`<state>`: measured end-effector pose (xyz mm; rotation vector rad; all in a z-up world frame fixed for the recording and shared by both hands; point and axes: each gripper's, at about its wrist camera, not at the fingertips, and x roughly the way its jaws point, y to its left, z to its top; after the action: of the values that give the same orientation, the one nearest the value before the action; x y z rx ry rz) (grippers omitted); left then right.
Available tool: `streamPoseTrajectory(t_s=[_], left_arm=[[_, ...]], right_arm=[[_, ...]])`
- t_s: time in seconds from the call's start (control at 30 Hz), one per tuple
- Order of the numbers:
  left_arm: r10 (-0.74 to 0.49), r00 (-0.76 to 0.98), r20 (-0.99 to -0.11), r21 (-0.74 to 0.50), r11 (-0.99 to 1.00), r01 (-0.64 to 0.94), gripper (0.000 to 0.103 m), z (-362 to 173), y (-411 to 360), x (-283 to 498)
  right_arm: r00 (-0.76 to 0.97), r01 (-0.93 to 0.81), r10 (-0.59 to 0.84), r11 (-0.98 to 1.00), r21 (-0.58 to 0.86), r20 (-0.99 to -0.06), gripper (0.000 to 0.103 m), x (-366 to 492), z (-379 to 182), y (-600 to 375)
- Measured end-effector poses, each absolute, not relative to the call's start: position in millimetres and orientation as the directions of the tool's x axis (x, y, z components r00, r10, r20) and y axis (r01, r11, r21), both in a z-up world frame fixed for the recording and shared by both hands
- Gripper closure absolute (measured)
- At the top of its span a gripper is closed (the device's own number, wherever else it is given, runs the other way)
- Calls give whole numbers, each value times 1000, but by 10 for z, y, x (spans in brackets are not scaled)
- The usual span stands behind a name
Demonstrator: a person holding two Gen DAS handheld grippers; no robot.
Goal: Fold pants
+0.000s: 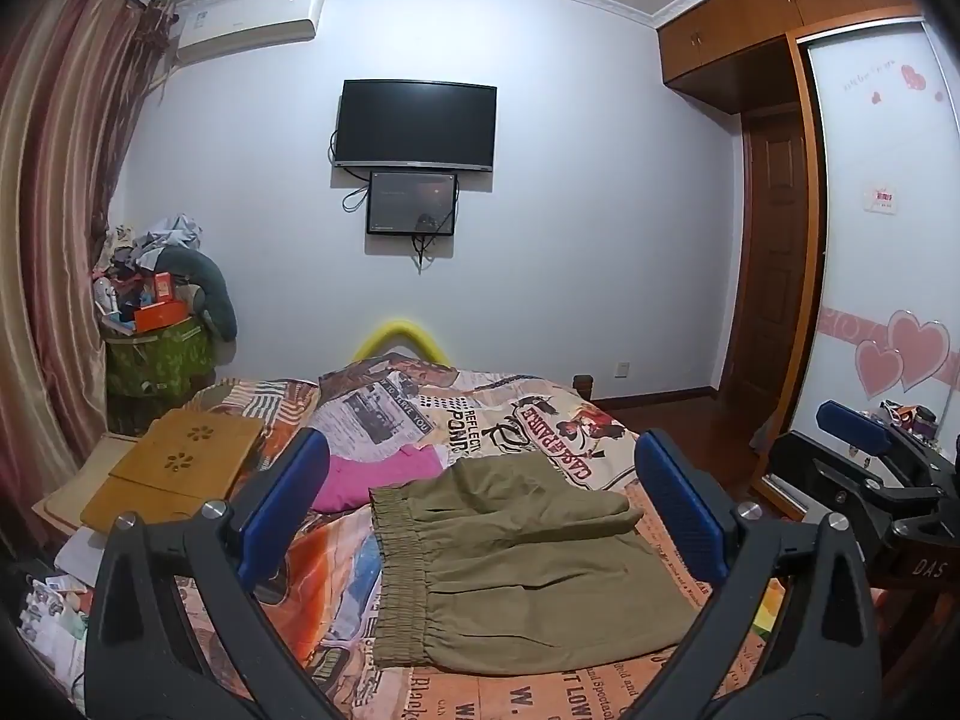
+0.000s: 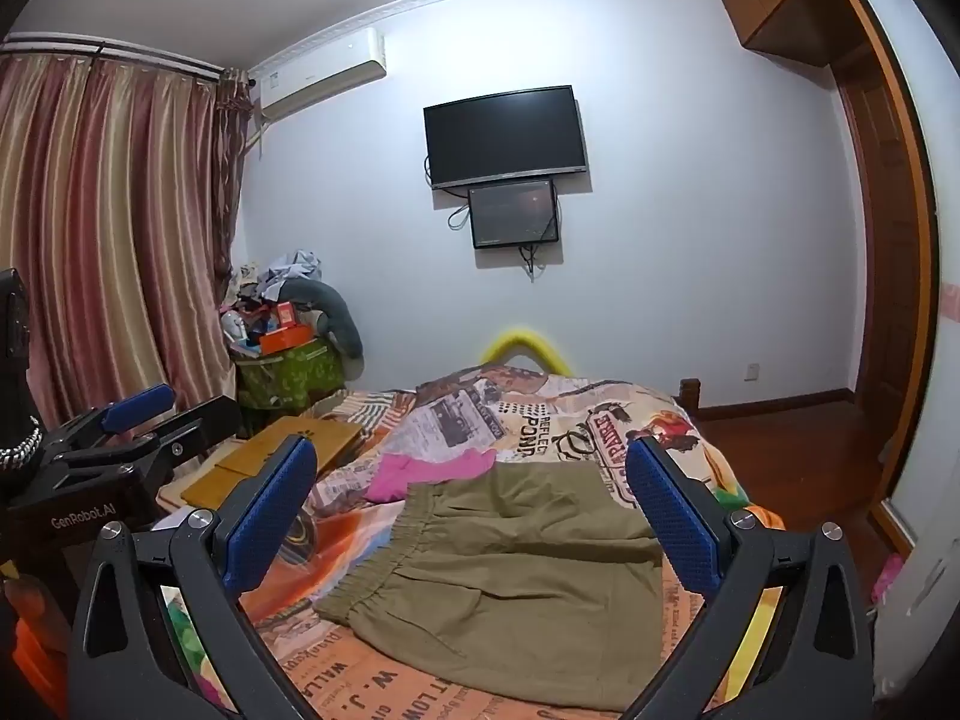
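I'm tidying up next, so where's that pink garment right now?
The pink garment lies on the printed bedspread, just beyond the waistband end of the khaki pants. In both wrist views it sits left of centre, with the wooden lap desk further left.

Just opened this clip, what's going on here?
A person holds a two-finger gripper in each hand above a bed. Olive pants lie on the printed bedspread in a compact, already folded stack, elastic waistband toward the left. The left gripper and right gripper are both open and hover above the pants, holding nothing. A pink garment lies just beyond the pants.
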<state>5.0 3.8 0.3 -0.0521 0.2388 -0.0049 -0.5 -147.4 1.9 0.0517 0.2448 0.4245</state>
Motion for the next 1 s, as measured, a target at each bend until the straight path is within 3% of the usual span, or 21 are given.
streamPoseTrajectory(t_s=[1.0], left_arm=[[-22, 972, -235, -53, 999, 9, 0, 27, 8, 62]], right_arm=[[890, -377, 393, 919, 114, -230, 0, 2, 10, -1552]])
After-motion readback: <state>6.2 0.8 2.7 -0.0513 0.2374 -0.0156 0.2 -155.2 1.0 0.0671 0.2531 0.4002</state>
